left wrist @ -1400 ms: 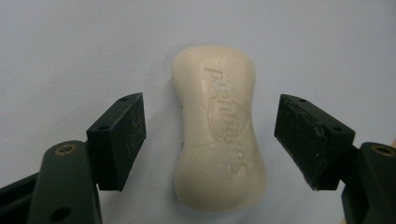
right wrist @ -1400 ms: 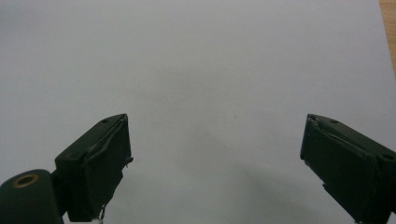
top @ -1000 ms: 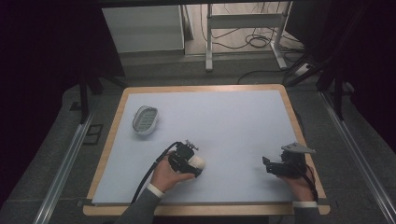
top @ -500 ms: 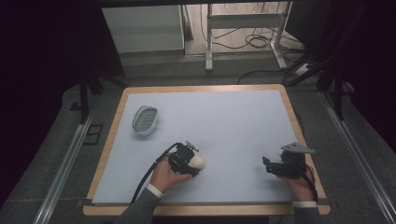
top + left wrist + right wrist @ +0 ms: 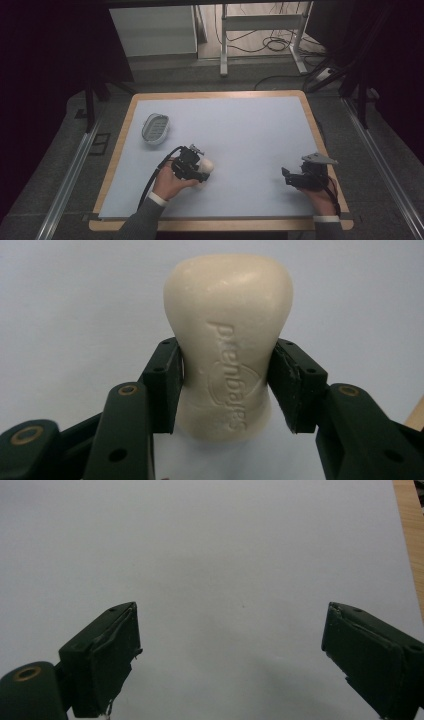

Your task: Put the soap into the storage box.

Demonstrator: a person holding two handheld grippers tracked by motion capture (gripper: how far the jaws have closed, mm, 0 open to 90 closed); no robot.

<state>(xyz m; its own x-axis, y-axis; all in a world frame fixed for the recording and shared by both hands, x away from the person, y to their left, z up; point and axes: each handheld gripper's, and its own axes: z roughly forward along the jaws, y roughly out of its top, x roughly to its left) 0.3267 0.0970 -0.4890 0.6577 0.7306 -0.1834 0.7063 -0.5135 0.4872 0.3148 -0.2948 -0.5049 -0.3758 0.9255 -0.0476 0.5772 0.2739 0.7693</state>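
Soap bar, smooth, waisted, perhaps embossed "safeguard", pinched between left gripper fingers.

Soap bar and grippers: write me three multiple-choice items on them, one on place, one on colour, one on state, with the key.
1. Where does the soap dish lie on the table?
A. Far left part of the mat
B. Near right corner
C. Under the right gripper

2. What colour is the soap bar?
A. Bright green
B. Cream
C. Dark blue

3. How do the jaws of the right gripper stand?
A. Shut on the soap bar
B. Shut on the dish
C. Wide apart, nothing between them

Key: 1 A, the high view shows the dish near the table's left edge, beyond the left gripper. 2 B, the left gripper view shows a cream bar with embossed lettering, pinched at its narrow waist. 3 C, the right gripper view shows bare mat between the spread jaws.
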